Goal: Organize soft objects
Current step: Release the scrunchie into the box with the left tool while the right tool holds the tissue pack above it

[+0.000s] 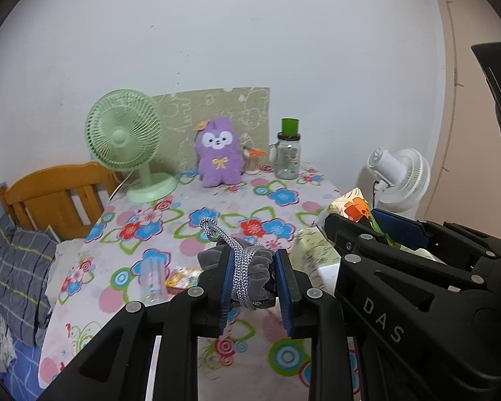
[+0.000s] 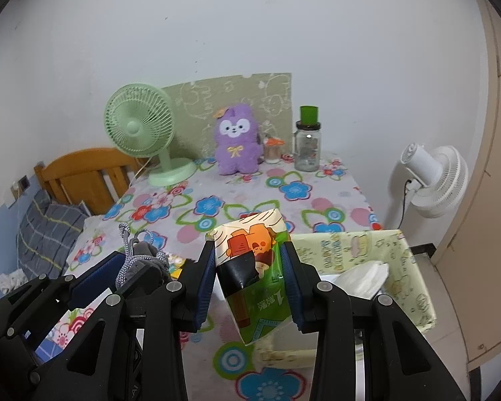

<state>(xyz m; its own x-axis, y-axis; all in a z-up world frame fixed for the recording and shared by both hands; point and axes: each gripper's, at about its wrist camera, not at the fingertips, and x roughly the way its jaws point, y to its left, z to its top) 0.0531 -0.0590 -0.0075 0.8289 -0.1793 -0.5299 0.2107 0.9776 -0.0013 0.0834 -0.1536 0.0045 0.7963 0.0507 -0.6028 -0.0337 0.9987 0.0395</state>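
Both claws loaded, both clear of the bench, which wears a floral-print cloth.

Left claw: clenched on a small grey velvety drawstring pouch wound with a silver-grey braided cord. The pouch is bunched between my blue pads; the cord's knotted end sticks up and forward, free of the grip.

Right claw: grasping a soft plastic-wrapped tissue pack printed in green, orange and white, pinched across its width and tilted. The wrap bulges above and below the pads, so it is giving under pressure.

Likely destination, as I judge it: the pale yellow-green fabric-covered storage box, just to the right of the tissue pack in the right wrist view, with something white already inside.

Doing this step well:
- Carry the pack over the box rim before letting go; the wrap looks slippery and could slide if I slacken early.
- Keep the two claws apart. They sit close side by side, and the loose cord end could snag on the other claw.
- Lower each item in rather than dropping it, pouch second.

A purple plush toy with a white face and yellow bow sits at the far bench edge, untouched; probably next.
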